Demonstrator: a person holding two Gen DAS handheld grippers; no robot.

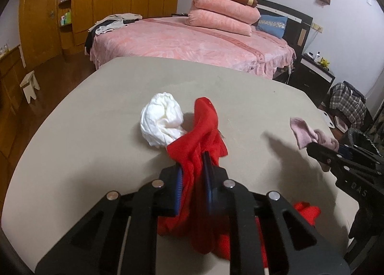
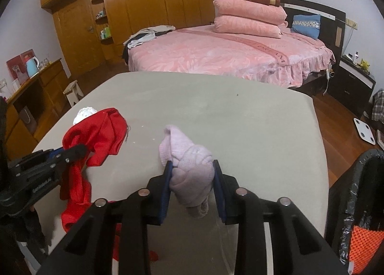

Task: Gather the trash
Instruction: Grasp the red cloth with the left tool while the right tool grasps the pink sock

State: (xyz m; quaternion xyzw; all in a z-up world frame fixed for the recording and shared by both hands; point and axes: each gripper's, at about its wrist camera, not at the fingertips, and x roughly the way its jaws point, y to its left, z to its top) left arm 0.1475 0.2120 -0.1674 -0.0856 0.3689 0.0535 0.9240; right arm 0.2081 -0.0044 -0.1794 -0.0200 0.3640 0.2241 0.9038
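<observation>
Our left gripper is pinching the red cloth, the right gripper squeezing the pink sock, and we are risking the cloth's dangling tail snagging the desk edge.

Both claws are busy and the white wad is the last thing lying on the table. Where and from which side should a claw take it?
Grip the white wad across its rounded middle, coming from above or from its open left side. It is a crumpled ball with no handle or edge, so any squeeze across the bulge holds. Its right side touches the red cloth held by the left claw, so approaching there risks snagging.
</observation>
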